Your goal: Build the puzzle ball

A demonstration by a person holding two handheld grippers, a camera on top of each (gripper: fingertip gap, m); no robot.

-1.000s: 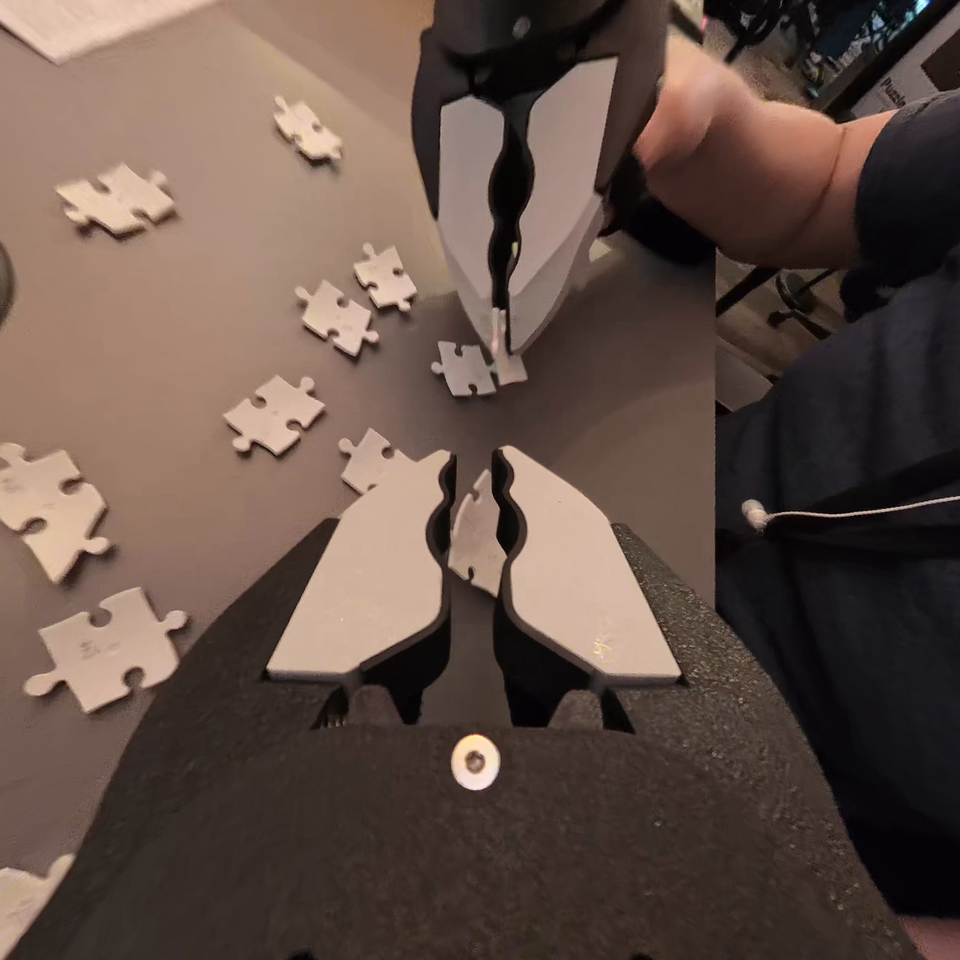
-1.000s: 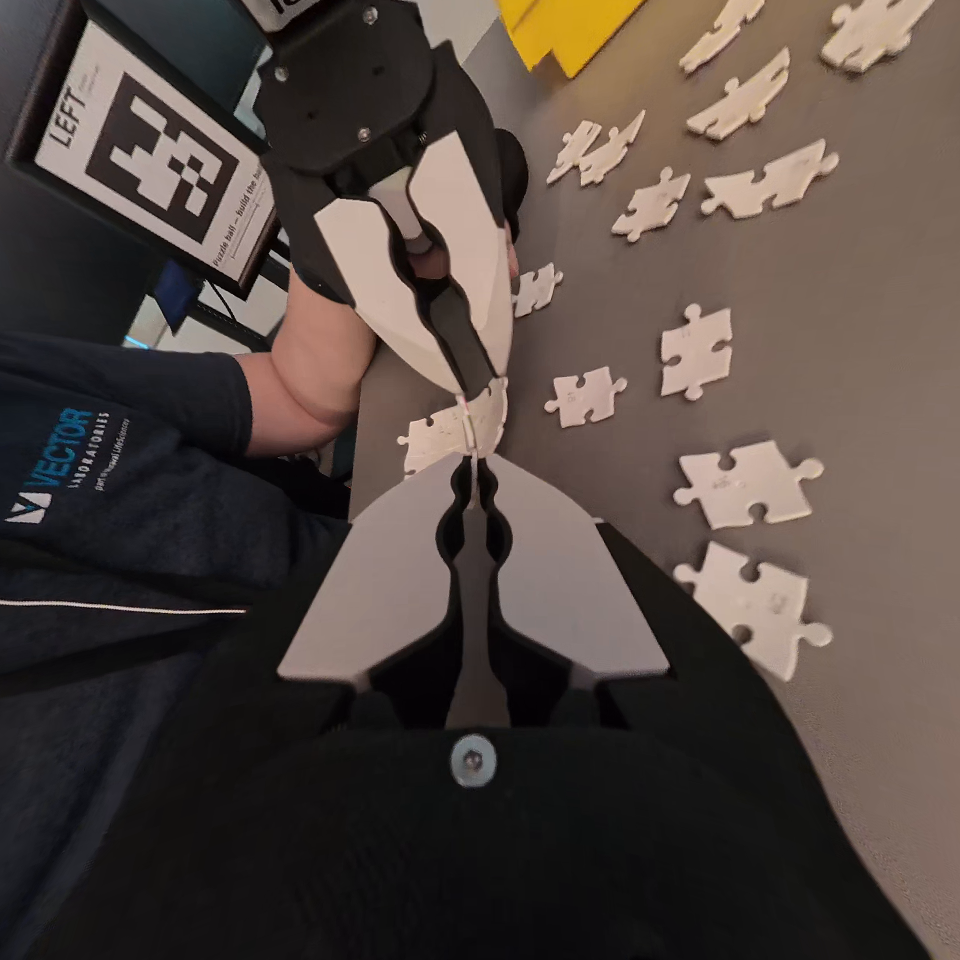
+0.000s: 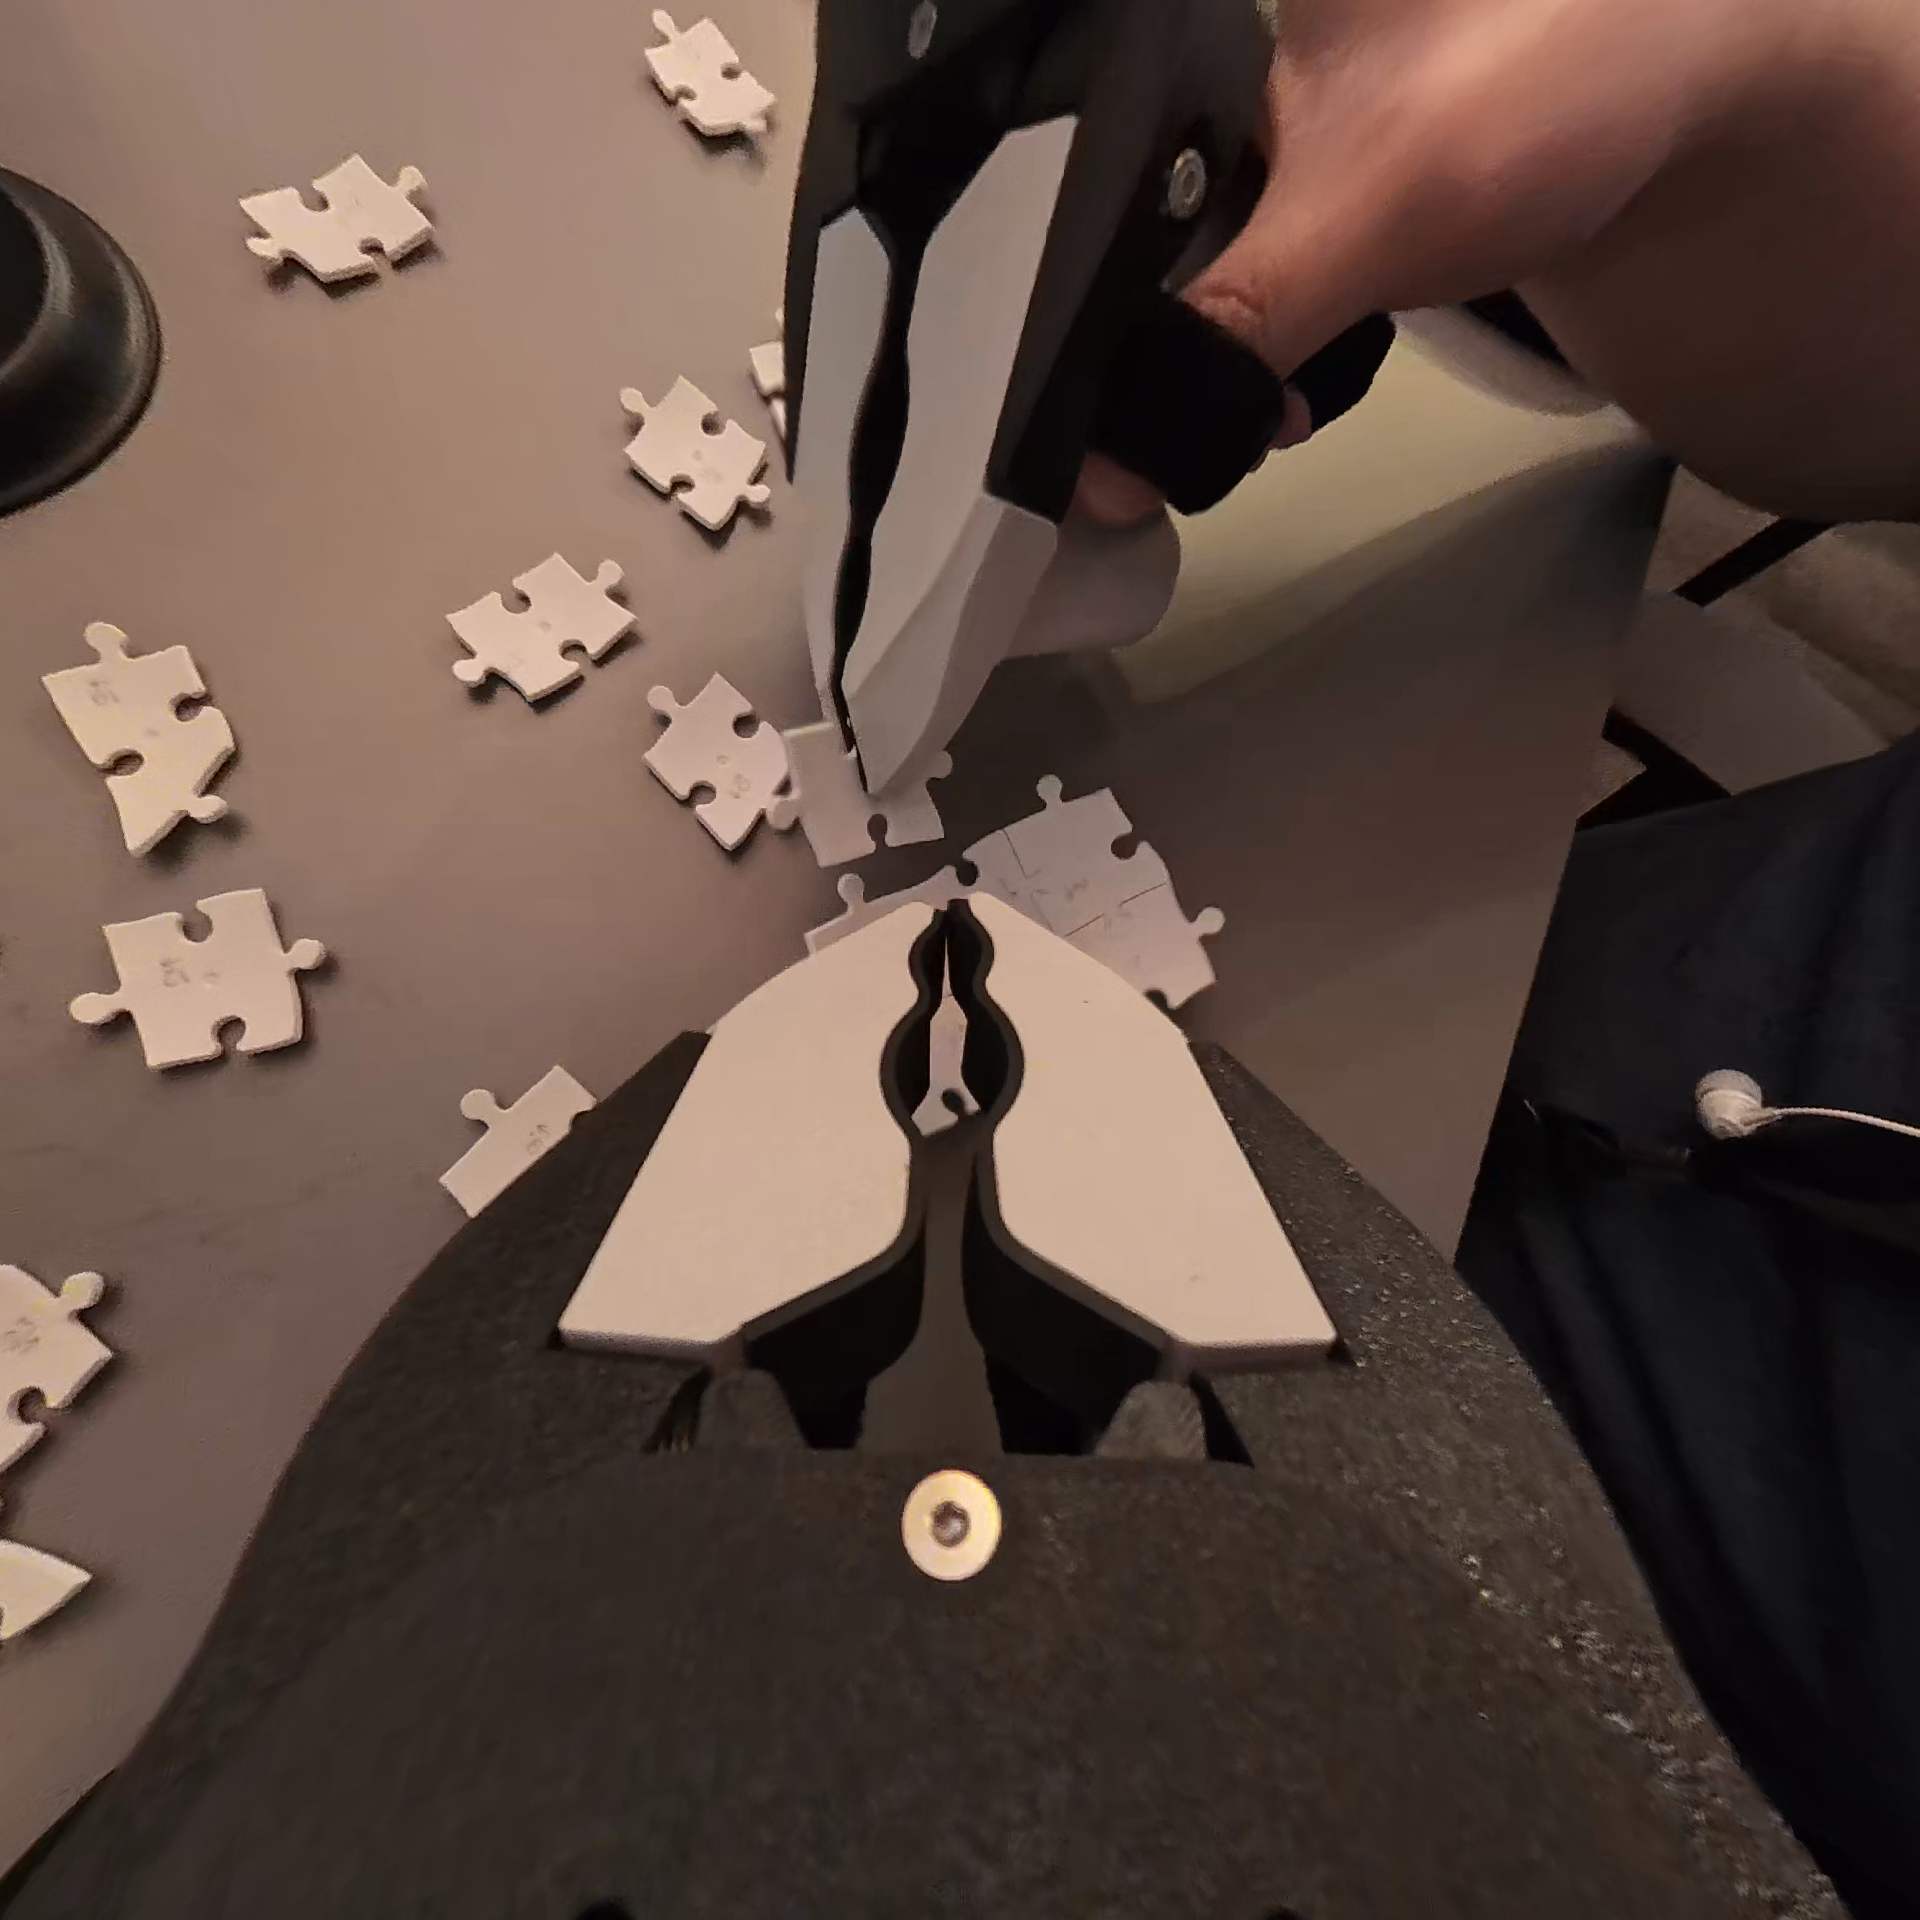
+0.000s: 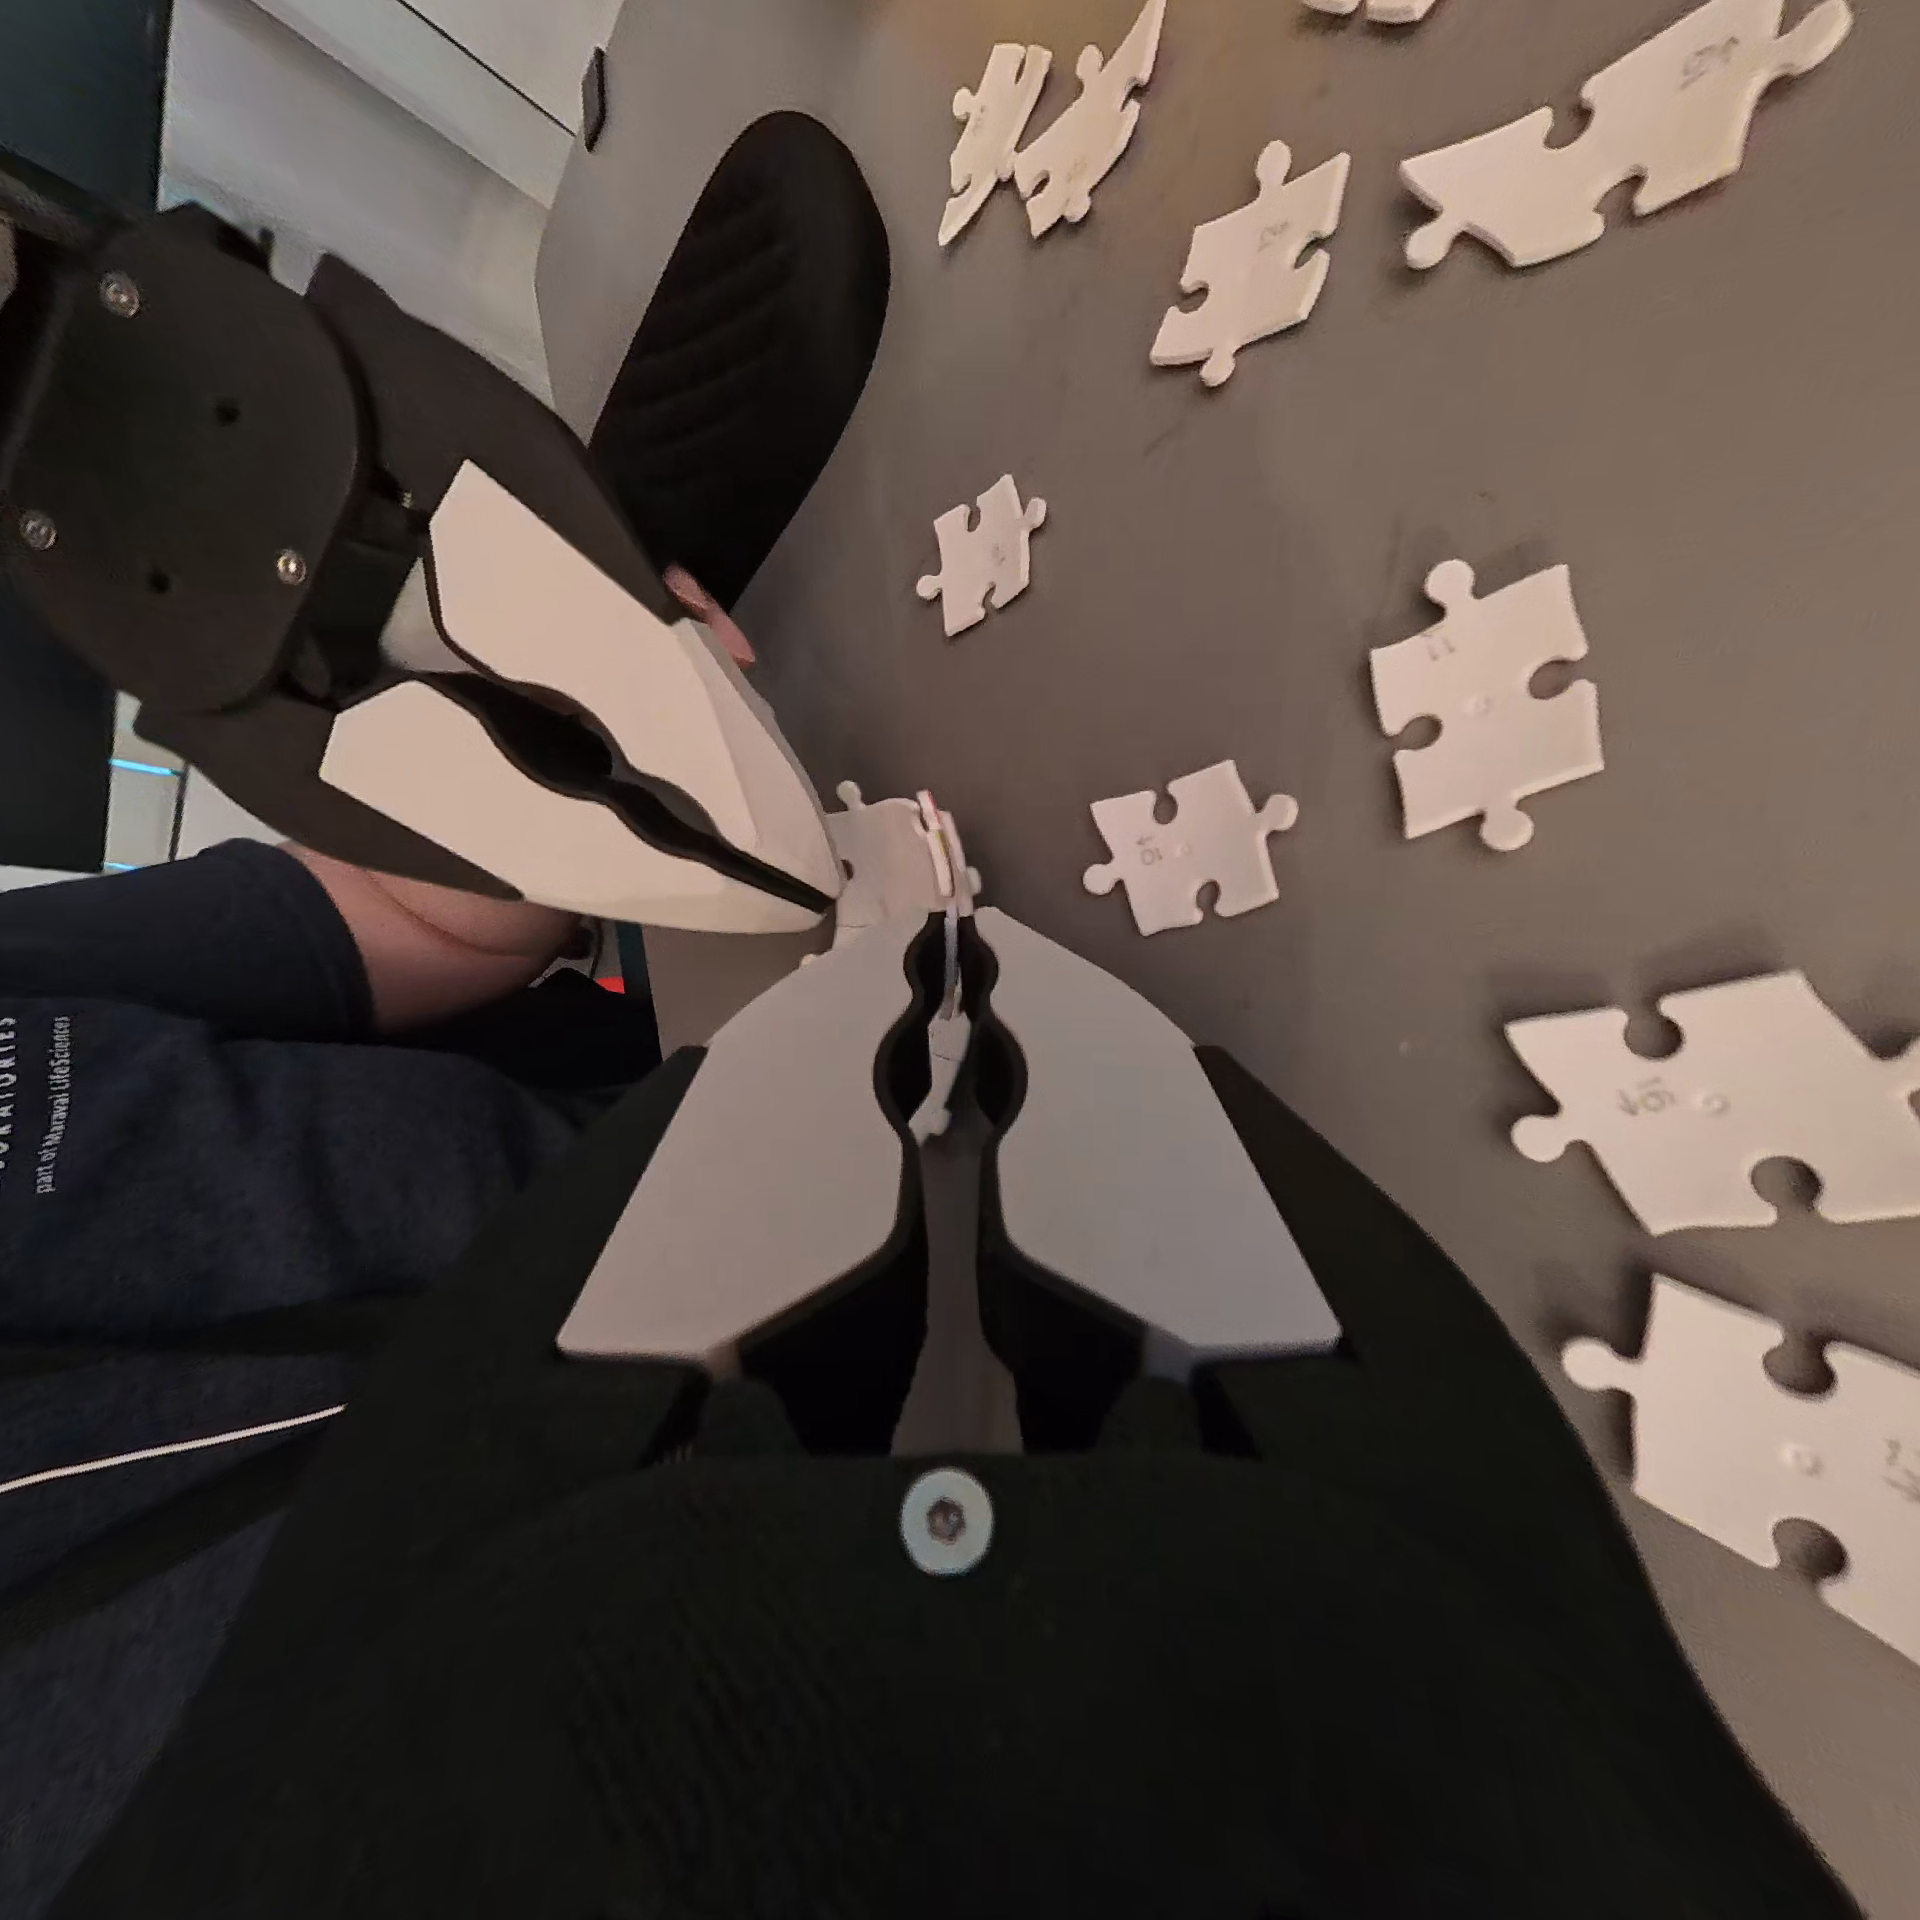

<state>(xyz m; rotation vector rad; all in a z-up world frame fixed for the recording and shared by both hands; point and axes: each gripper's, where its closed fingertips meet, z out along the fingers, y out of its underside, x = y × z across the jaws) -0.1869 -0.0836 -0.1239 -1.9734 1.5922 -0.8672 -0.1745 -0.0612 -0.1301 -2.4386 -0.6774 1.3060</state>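
Presently, my left fingers are clenched on a small joined cluster of white puzzle pieces, holding it near the surface edge closest to me. My right fingers are pinched on a single loose piece, brought just beside the cluster; whether its tab is already seated I cannot tell.

Risks, as I judge them: the pieces are thin and gripped only at their edges, so a slight twist between my two hands could pop the held piece out of the pinch or spring open a joint already made in the cluster. Pushing before tab and notch line up would likely bend the piece rather than seat it.

View differences: the left wrist view shows the cluster's flat face with its seams, plus a dark round object at far left. The right wrist view shows the held piece edge-on between my right fingers, meeting the cluster at my left fingers, with spare pieces scattered beyond.
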